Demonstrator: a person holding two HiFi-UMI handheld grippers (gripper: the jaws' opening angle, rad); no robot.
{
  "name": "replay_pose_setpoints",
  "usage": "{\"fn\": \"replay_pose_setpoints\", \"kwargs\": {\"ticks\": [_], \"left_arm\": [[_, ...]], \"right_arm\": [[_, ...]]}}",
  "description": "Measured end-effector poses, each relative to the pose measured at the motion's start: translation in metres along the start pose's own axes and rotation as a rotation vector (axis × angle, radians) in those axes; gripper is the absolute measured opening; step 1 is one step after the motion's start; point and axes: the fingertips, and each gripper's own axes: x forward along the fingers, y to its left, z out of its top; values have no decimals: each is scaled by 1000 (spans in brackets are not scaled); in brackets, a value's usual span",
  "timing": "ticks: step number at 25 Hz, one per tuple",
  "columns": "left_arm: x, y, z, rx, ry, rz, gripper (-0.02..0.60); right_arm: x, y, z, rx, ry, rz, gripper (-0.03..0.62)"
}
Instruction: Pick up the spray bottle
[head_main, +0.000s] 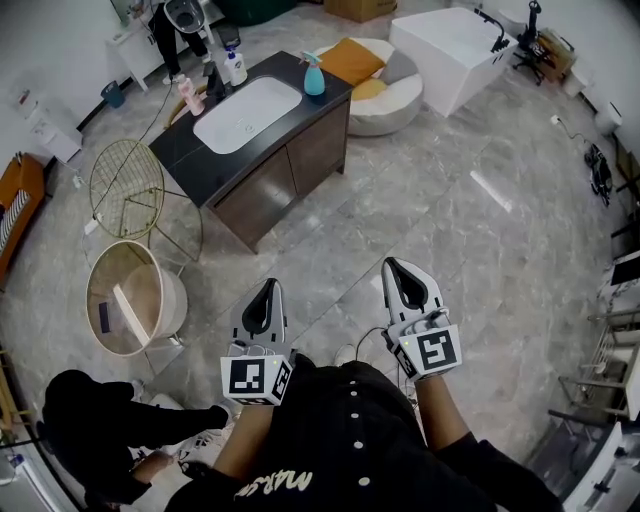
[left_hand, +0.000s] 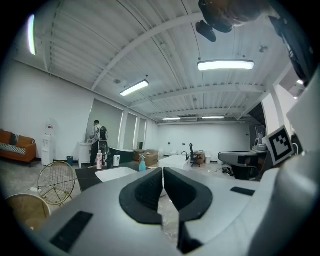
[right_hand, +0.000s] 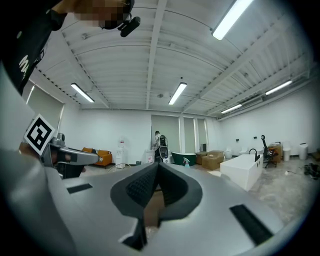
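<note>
Left tool (head_main: 268, 288) and right tool (head_main: 397, 268) face open floor (head_main: 420, 190) before vanity (head_main: 305, 160).

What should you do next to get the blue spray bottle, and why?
Probably step toward the counter first. The spray bottle stands on it, far beyond the left gripper and right gripper, which are both shut and empty.

Large open studio hall, marble-look tiled floor (head_main: 450, 230), ceiling strip lights (left_hand: 225, 65), freestanding vanity counter (head_main: 290, 165) with basin (head_main: 245, 115), white bathtub (head_main: 447, 45), orange sofa (left_hand: 15, 145).
</note>
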Motion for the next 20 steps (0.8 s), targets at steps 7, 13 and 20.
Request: {"fn": "replay_pose_setpoints", "kwargs": {"ticks": [7,13,20], "left_arm": [[26,-8,-5,-10,4,22,17],[80,9,0,-1,-10,12,17],[162,52,20,0,-25,4,17]], "right_arm": [[18,-29,-9,31,10,17,-5],[67,-53,-14,15,5,19,-5],[151,-86,-10,7,10,5,-5]]}}
